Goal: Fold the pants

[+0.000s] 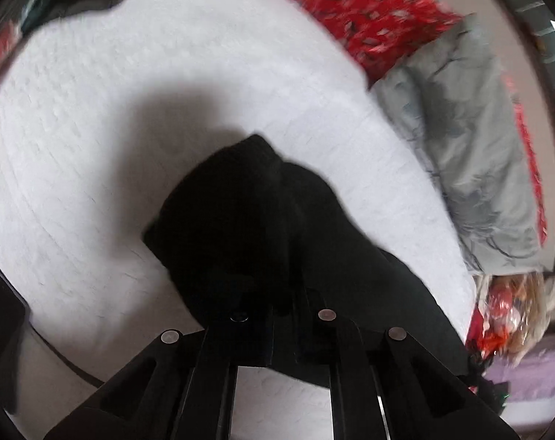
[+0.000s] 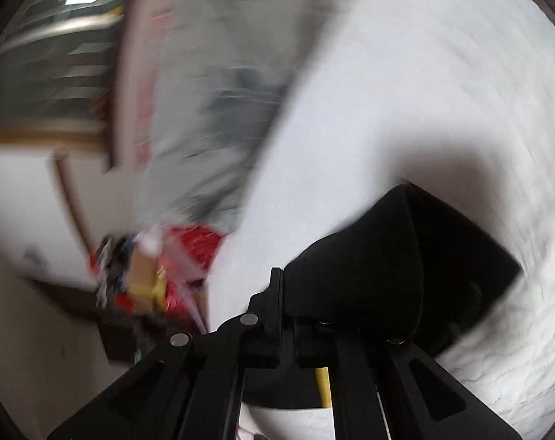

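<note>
1. Left wrist view: the left gripper (image 1: 277,293) is squeezed tight on a bunch of the black pants (image 1: 248,212). The pants hang from it in a lump, just above the white bed cover (image 1: 131,91). A dark shadow lies on the cover under them.

2. Only this view shows a red patterned cloth (image 1: 372,11) at the far side, with a grey blanket (image 1: 468,139) beside it. Both lie well apart from the pants.

3. Right wrist view: the right gripper (image 2: 286,315) is also pinched shut on the black pants (image 2: 369,275). The cloth bunches over its right finger, and one flat part sticks out to the right, over the white cover.

4. Only this view shows messy small things (image 2: 145,271) past the edge of the bed. It is very blurry, so I cannot tell what they are.

5. I think this is the lifting step: both grippers hold the pants up, ready for a fold.

6. Next, I think the two grippers need to stay shut and carry the held part over and lay it flat on the cover, keeping the edges even.
</note>
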The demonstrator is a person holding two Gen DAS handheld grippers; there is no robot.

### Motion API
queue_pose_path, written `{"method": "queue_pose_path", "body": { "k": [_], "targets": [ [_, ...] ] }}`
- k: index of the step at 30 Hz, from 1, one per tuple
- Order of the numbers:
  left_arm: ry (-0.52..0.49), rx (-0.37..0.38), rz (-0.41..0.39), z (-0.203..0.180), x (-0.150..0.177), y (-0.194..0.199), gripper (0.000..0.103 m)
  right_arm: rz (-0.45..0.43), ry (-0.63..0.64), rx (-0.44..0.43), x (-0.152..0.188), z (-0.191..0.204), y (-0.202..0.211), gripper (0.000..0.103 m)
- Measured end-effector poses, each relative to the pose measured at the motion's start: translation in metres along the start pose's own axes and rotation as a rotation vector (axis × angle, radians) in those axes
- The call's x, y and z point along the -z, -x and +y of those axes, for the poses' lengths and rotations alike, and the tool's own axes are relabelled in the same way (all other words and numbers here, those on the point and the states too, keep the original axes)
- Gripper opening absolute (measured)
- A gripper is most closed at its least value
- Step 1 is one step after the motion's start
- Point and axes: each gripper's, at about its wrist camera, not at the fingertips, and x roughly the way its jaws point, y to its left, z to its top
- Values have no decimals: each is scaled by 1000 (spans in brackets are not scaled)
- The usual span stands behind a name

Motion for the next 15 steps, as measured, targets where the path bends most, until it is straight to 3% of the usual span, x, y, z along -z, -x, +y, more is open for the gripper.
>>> {"method": "queue_pose_path", "body": {
  "k": [3,7,13,15],
  "targets": [
    [-37,-48,18,11,13,-4,7,67,132,71,7,6,5,3],
    [-7,-95,85,28,25,-31,7,156,93,171,25,-35,-3,4],
    [-20,-92,91,27,26,-26,9,179,90,214,34,-52,1,8],
    [-39,-82,95,28,30,-19,12,183,88,238,33,-56,6,15]
  ]
}}
